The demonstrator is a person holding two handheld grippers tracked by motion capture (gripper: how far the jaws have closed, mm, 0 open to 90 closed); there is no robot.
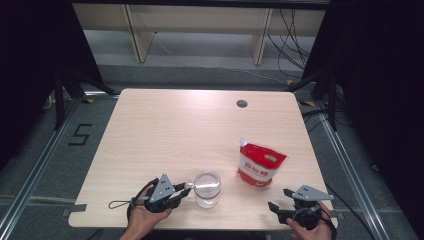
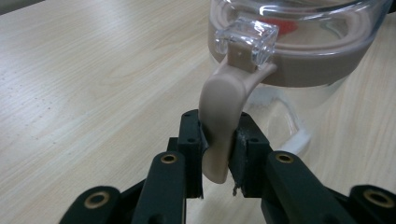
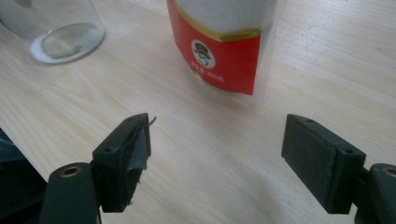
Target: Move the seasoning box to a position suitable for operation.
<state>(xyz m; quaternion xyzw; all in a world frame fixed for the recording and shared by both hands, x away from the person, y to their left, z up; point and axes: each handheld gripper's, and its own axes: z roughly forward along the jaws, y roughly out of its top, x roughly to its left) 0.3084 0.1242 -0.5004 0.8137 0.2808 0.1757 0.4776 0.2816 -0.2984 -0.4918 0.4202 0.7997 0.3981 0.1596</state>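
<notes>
A clear glass jar (image 1: 207,188) with a beige sealing lid stands near the table's front edge. Its beige latch tab (image 2: 223,116) hangs off the jar's rim (image 2: 303,46), and my left gripper (image 1: 184,190) is shut on that tab; in the left gripper view both pads (image 2: 245,154) press its sides. A red and white stand-up pouch (image 1: 261,164) with a spout stands upright to the right of the jar. My right gripper (image 1: 280,199) is open at the front right corner, short of the pouch (image 3: 222,42), with nothing between its pads (image 3: 320,161). The jar's base (image 3: 65,39) is at the upper left of the right gripper view.
The light wood table (image 1: 165,130) has a round cable hole (image 1: 242,104) at the back right. Black frames and cables stand on the floor beyond the table's sides. A shelf unit is behind the table.
</notes>
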